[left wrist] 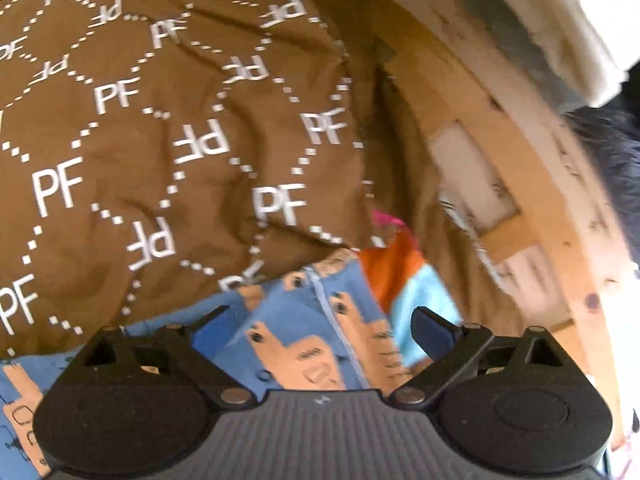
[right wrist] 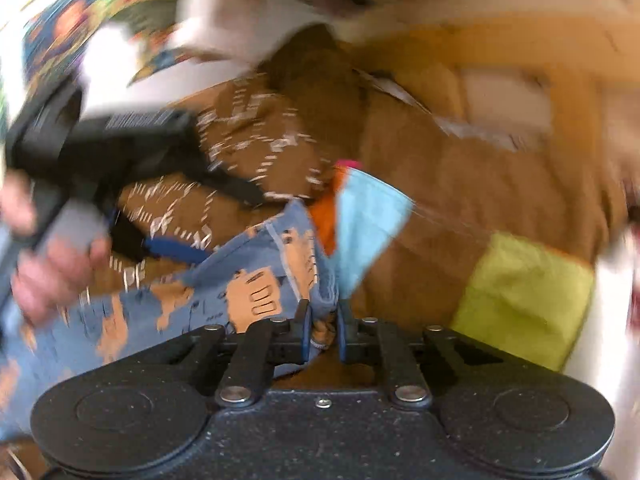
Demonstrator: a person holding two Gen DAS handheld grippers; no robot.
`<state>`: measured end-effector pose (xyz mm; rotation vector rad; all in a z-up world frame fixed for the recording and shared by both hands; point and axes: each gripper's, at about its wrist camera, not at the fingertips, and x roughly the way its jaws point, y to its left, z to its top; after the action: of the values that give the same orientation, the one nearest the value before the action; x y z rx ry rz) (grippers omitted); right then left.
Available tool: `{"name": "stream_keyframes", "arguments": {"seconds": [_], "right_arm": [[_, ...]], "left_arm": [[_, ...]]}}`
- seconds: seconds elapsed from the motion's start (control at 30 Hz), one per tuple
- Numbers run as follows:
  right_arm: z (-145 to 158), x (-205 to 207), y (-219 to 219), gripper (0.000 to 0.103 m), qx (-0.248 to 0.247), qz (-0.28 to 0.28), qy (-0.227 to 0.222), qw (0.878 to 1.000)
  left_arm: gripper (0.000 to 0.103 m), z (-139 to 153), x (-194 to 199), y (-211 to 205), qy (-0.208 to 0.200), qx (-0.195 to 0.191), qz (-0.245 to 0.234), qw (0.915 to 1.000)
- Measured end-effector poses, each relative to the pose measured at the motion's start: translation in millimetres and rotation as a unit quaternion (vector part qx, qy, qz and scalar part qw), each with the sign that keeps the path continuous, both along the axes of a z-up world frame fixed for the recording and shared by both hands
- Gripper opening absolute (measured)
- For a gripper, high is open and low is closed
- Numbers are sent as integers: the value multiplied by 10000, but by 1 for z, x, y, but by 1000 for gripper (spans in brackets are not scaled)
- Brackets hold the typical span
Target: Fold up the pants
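The pants (left wrist: 316, 344) are blue with tan animal prints and lie on a brown sheet. My left gripper (left wrist: 324, 326) stands open just above them, its blue pads wide apart, with the cloth below and between them. In the right wrist view the pants (right wrist: 224, 284) stretch from the lower left toward the middle. My right gripper (right wrist: 325, 334) is shut on a bunched edge of the pants, pinched between its blue pads. The other gripper (right wrist: 120, 184), held by a person's hand (right wrist: 52, 276), shows at the left of that view. The right wrist view is blurred.
A brown sheet (left wrist: 160, 140) printed with white letters covers the bed. Light blue, orange and pink cloth (right wrist: 368, 224) lies past the pants. A yellow-green cloth (right wrist: 524, 296) is at the right. A wooden bed frame (left wrist: 492, 184) runs along the right, with white bedding (left wrist: 568, 20) above.
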<state>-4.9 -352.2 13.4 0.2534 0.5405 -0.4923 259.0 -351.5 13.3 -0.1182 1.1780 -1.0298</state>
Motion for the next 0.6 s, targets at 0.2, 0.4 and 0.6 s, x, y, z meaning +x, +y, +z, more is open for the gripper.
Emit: {"name": "stream_keyframes", "arguments": {"seconds": [0.2, 0.4, 0.6], "right_arm": [[1, 16, 47, 13, -1491, 833, 458, 9842], [-2, 23, 63, 13, -2091, 1214, 665, 9680], [-8, 23, 72, 13, -2352, 1433, 788, 9581]], "left_arm": [[97, 10, -15, -18, -26, 339, -216, 9992], [95, 7, -31, -40, -241, 735, -474, 9959], [81, -1, -34, -45, -294, 1042, -349, 9935]]}}
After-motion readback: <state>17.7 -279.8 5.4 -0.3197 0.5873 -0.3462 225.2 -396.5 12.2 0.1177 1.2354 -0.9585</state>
